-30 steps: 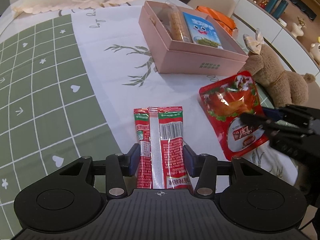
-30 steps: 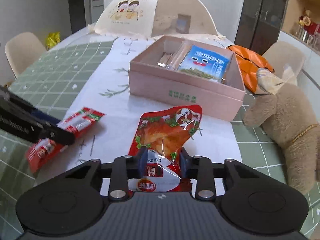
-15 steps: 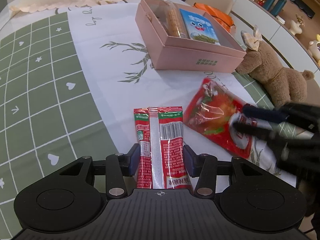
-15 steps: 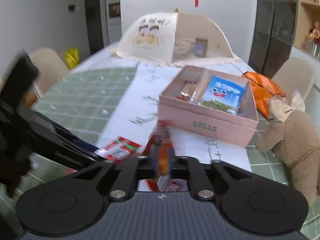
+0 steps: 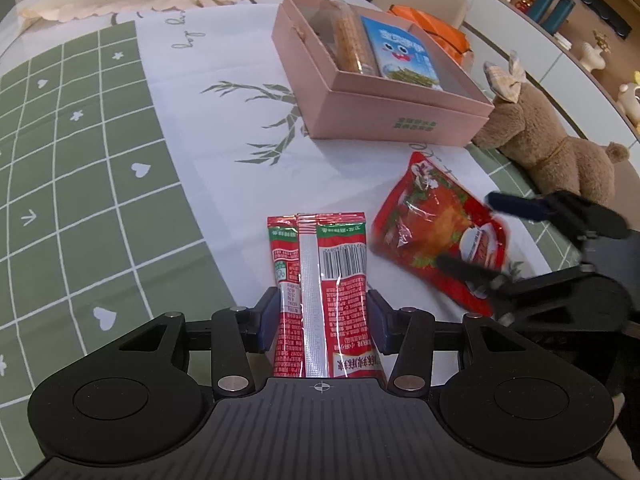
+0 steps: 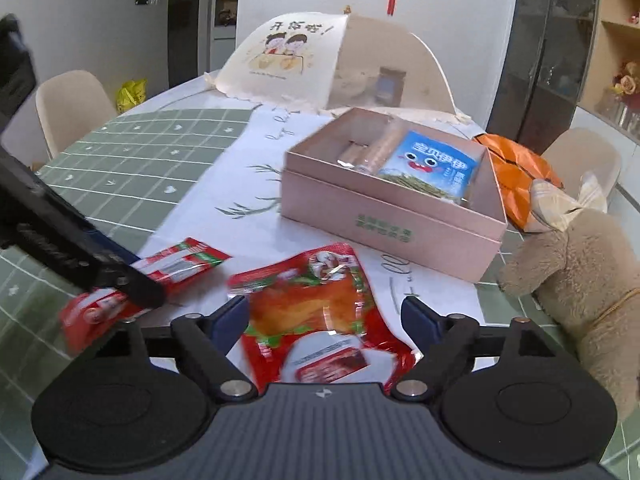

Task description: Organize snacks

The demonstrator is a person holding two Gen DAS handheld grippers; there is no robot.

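Red sachets [image 5: 320, 280] sit clamped in left gripper [image 5: 322, 322] — ready for box [image 6: 384, 216] ahead. Right gripper [image 6: 324, 320] opening; pouch [image 6: 316, 312] lies loose betw. its pads — prob. being regripped.

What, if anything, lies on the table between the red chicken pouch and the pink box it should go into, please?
Nothing visible does. Only bare white cloth separates the red chicken pouch from the pink box. The right gripper is opening around the pouch, and the plush toy sits off to the side.
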